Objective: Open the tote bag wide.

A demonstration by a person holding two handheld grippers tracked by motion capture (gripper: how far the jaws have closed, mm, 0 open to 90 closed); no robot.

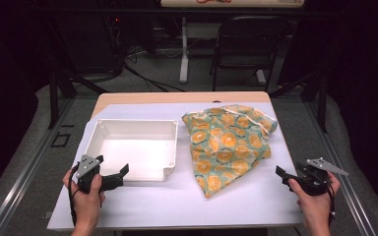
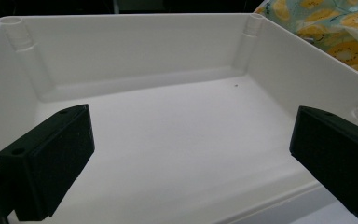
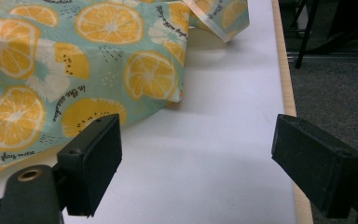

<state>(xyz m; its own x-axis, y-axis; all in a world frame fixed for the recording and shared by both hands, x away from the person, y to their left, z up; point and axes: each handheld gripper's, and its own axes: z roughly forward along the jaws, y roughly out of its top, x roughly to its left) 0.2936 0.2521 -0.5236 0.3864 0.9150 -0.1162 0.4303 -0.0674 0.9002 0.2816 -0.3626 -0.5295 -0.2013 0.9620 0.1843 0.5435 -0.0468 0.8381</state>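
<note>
A dark folding chair [image 1: 248, 46] stands on grey floor [image 1: 152, 73] behind the table [image 1: 177, 98].

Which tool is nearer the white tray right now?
Left. The left tool sits at the white tray's near edge; the right tool is across the table, beyond the cloth.

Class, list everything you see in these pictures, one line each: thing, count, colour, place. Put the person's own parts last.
Tray: one, white, empty, on the table's left half.
Cloth: one, teal with orange citrus slices, crumpled, right of the tray.
Table: one, white sheet over a wooden top, centre.
Folding chair: one, black, on the floor beyond the table.
Left hand: one, at the table's near left edge.
Right hand: one, at the table's near right edge.
Left hand-held gripper: one, black, jaws open, at the tray's near side.
Right hand-held gripper: one, black, jaws open, near the cloth's right edge.
</note>
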